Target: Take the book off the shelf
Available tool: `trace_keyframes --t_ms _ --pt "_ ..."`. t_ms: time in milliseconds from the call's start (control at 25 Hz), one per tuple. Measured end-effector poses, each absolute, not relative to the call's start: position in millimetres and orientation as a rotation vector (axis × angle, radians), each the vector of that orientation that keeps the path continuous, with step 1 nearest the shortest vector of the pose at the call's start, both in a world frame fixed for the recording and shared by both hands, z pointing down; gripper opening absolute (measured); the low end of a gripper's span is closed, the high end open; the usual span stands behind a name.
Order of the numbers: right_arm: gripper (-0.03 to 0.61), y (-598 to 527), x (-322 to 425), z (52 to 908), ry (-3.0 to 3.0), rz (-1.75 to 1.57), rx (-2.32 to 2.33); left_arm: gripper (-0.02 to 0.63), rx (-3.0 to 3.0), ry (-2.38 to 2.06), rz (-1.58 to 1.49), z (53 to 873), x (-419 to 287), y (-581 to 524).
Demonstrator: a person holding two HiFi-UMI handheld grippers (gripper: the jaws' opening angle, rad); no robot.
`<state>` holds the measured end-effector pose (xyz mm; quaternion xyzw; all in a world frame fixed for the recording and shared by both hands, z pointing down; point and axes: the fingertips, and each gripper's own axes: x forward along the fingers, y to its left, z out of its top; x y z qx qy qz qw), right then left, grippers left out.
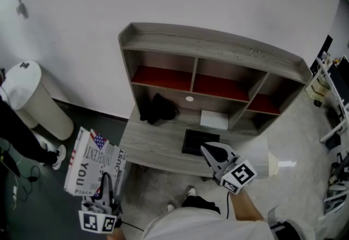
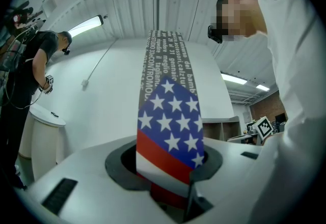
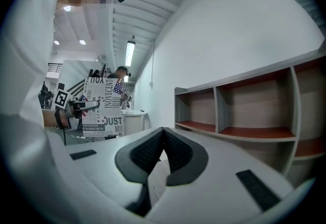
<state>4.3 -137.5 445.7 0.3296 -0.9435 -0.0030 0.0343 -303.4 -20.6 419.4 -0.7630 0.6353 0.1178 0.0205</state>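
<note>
The book (image 1: pixel 95 163), whose cover has newspaper print and a small flag of stars and stripes, is off the grey shelf unit (image 1: pixel 218 51) and to the left of it, above the dark floor. The left gripper (image 1: pixel 103 183) holds it at its lower edge. The right gripper (image 1: pixel 206 149) hangs over the front of the lower board, just beside a flat black thing (image 1: pixel 199 139) that lies there. Further back on this board are a crumpled black thing (image 1: pixel 158 108) and a white box (image 1: pixel 214 119). The upper compartments have red bottoms. A white bin (image 1: pixel 32 97) stands by the wall at the left.
</note>
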Motion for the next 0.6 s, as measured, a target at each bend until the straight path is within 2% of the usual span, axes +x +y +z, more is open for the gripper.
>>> trace_keyframes --t_ms 600 --pt "0.023 -118.2 10.6 440.7 -2.864 -0.029 1.093 0.169 -2.433 1.923 0.408 420.4 -300.8 -20.9"
